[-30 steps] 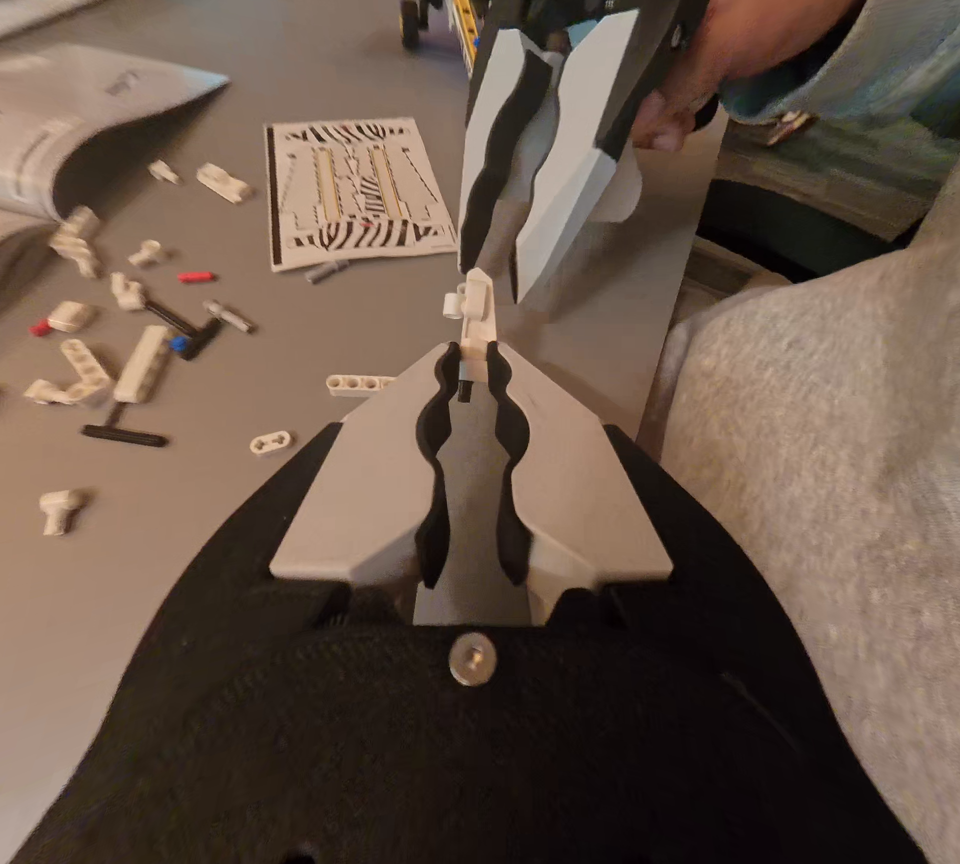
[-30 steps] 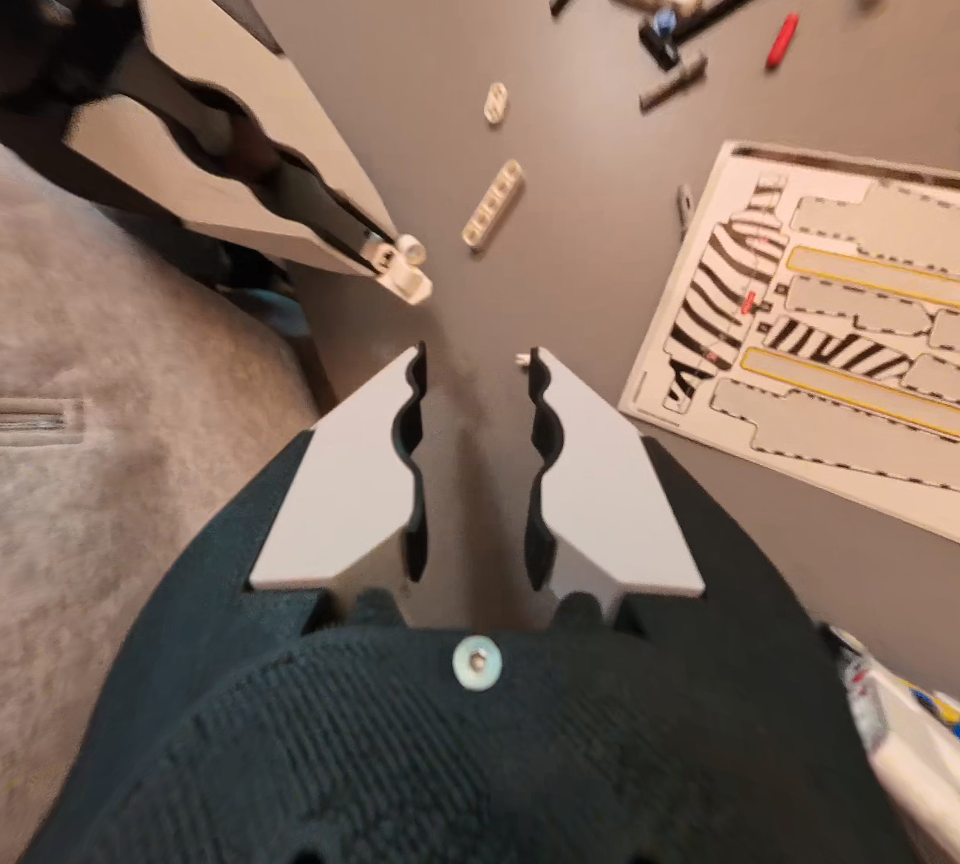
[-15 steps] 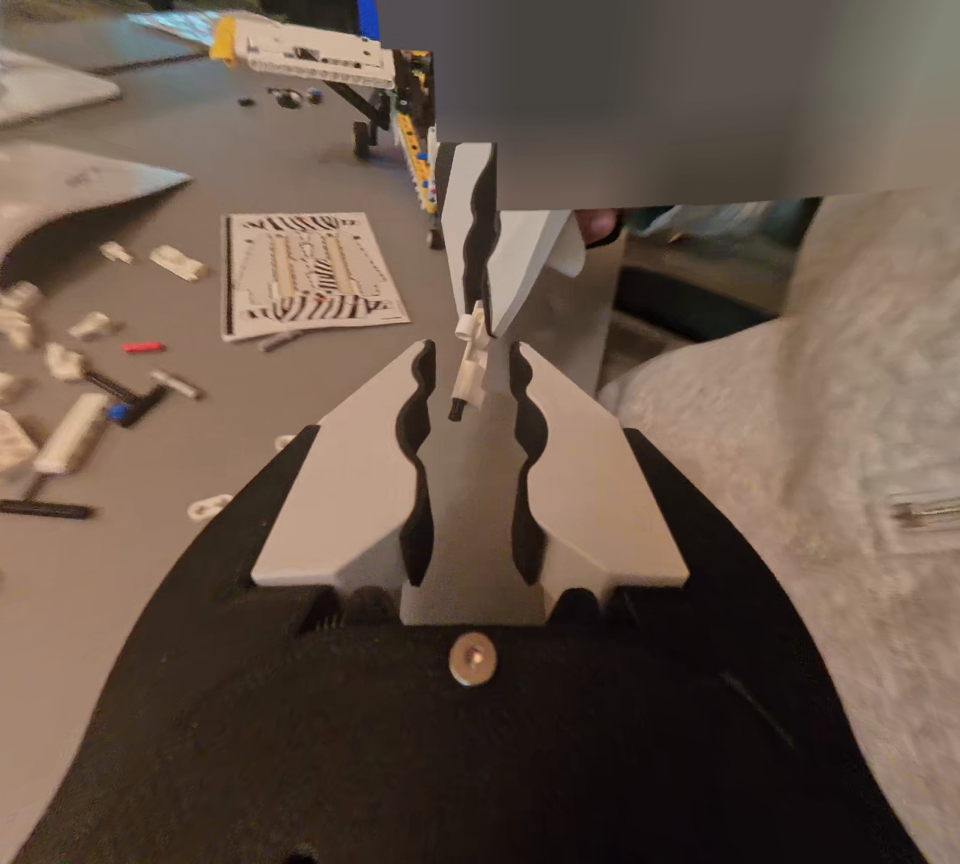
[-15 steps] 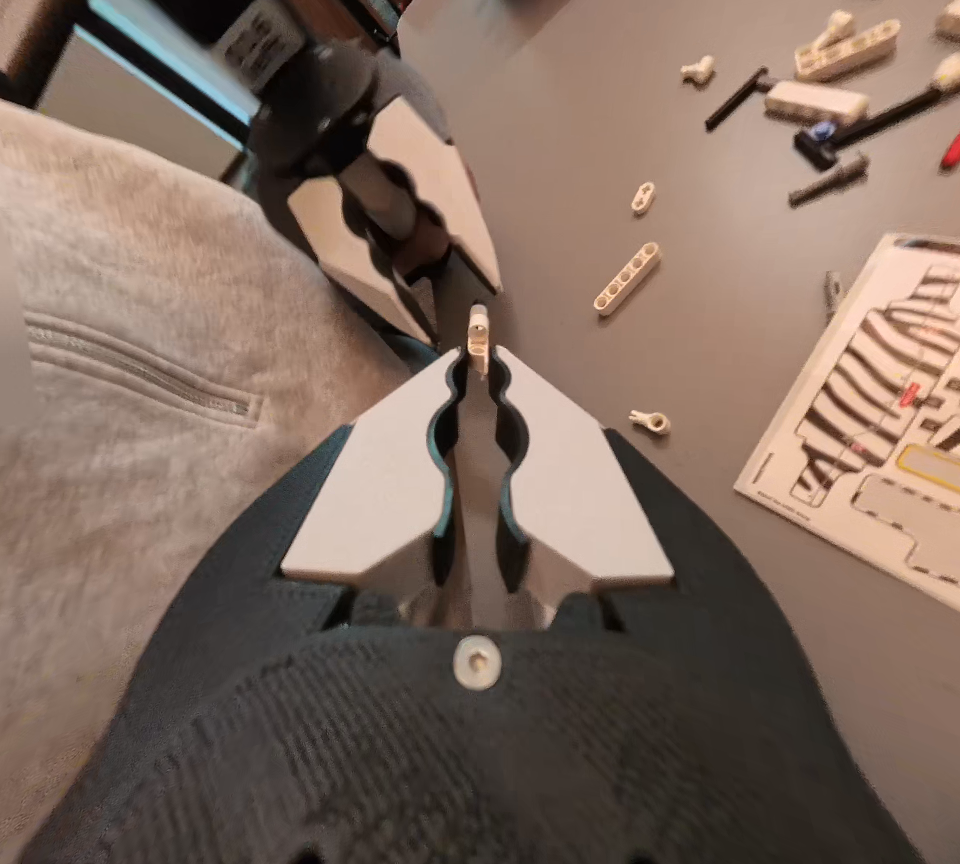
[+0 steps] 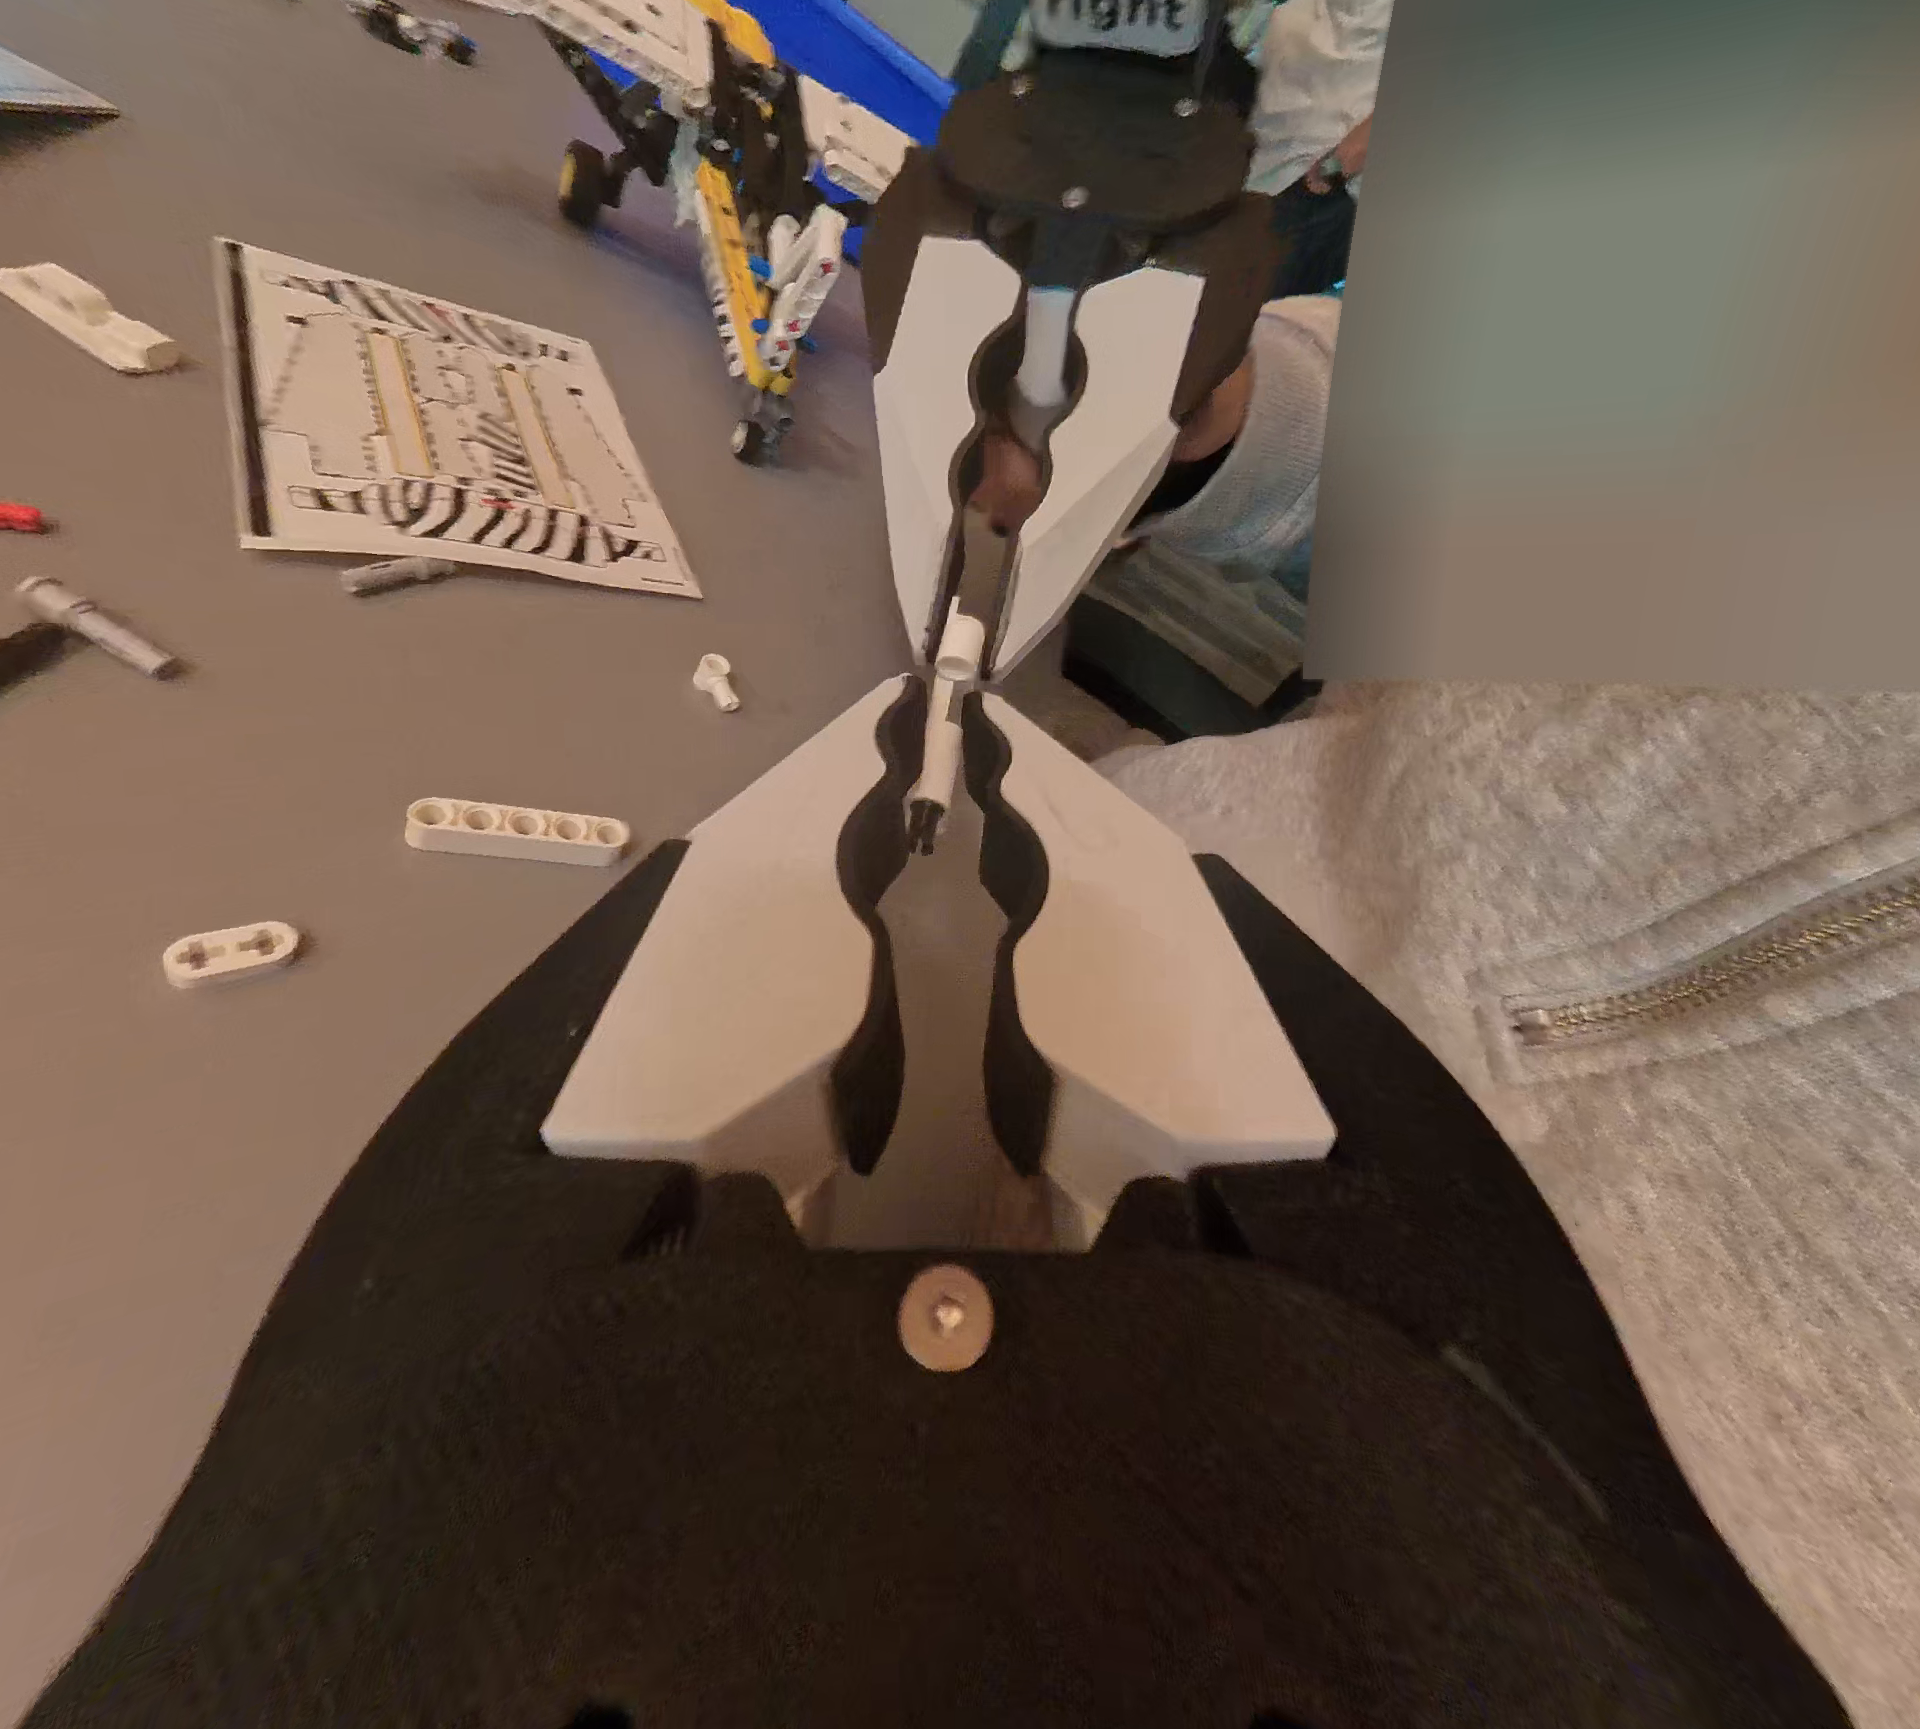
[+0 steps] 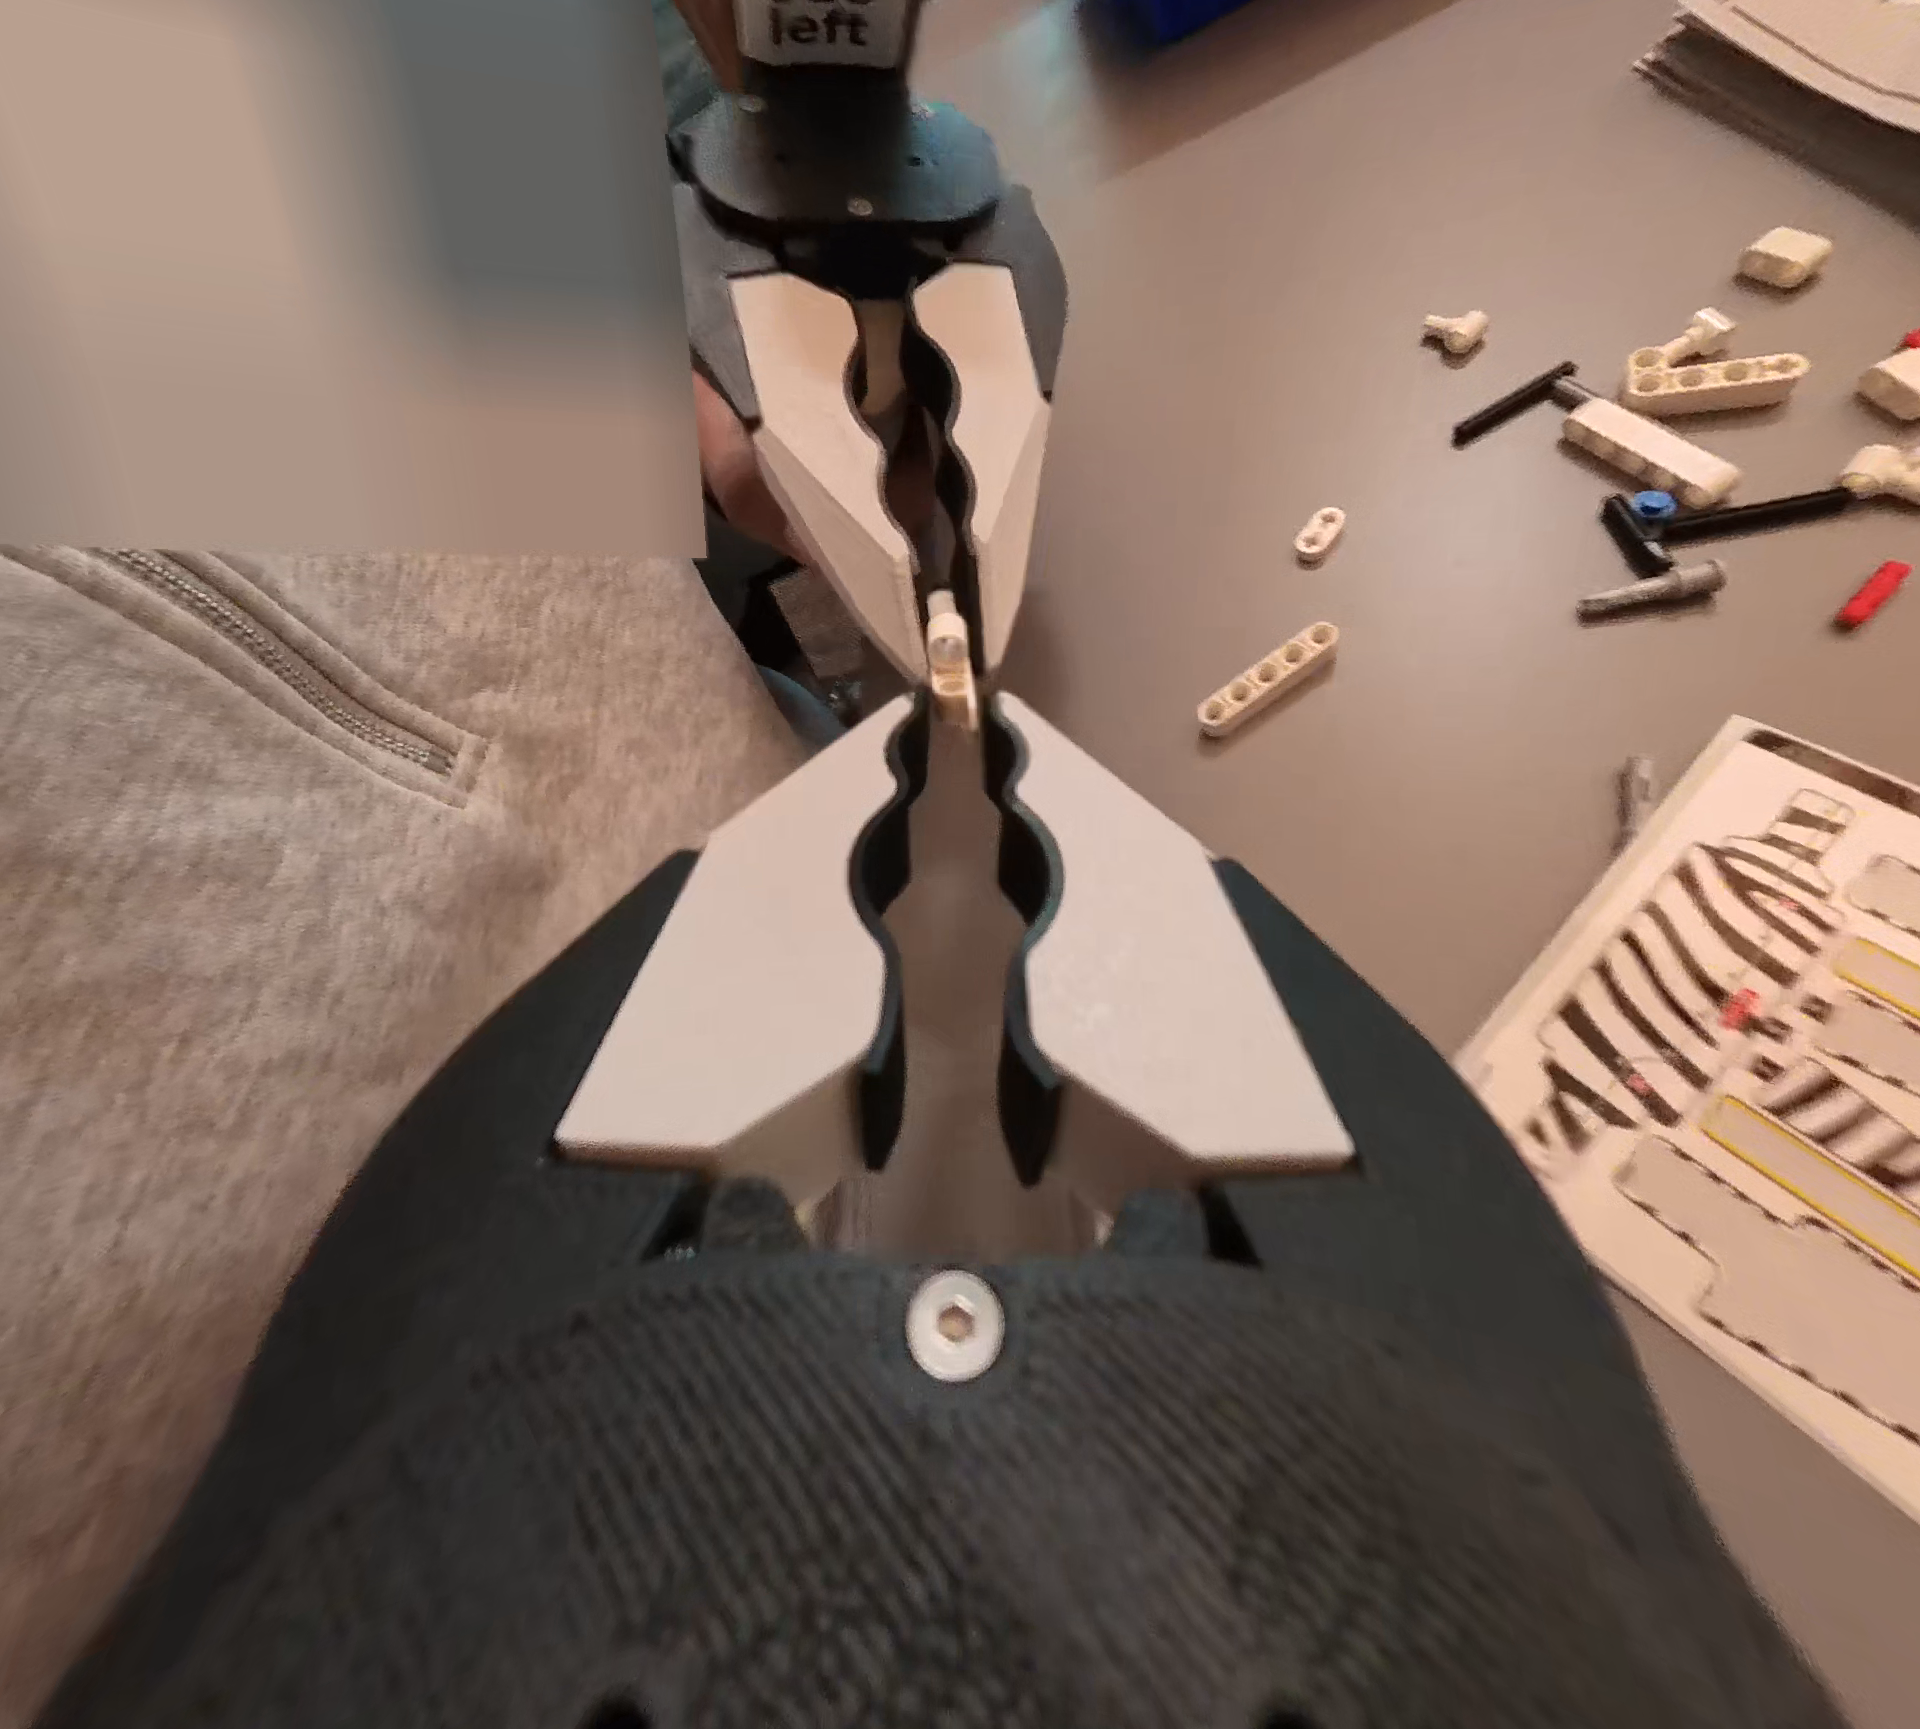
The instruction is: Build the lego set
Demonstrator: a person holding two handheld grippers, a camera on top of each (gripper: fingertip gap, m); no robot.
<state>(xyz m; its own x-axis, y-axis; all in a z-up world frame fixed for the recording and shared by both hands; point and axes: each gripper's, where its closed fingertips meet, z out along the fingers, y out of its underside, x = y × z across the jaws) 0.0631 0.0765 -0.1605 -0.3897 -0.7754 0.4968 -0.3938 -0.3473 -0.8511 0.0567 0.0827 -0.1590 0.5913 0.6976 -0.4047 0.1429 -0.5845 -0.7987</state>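
A small white Lego connector with a black pin end (image 5: 940, 734) hangs in the air above the table's near edge. My left gripper (image 5: 942, 694) is shut on its lower part. My right gripper (image 5: 961, 645) comes from the opposite side, tip to tip, and is shut on its upper end. In the right wrist view the same piece (image 6: 951, 666) sits between my right gripper (image 6: 954, 705) and the left gripper (image 6: 948, 640) facing it. The partly built white, yellow and black model (image 5: 727, 152) stands farther back on the grey table (image 5: 312, 723).
A striped sticker sheet (image 5: 416, 422) lies left of the grippers. A white five-hole beam (image 5: 516, 831), a two-hole link (image 5: 231, 952) and a small connector (image 5: 715, 680) lie near. Several loose parts (image 6: 1662, 432) and booklets (image 6: 1818, 48) lie farther off. A person's grey sweatshirt (image 5: 1507, 952) fills the near side.
A second ago only the left gripper held the piece; half a second ago the right held it and the left was open. Now the left has shut on it too.
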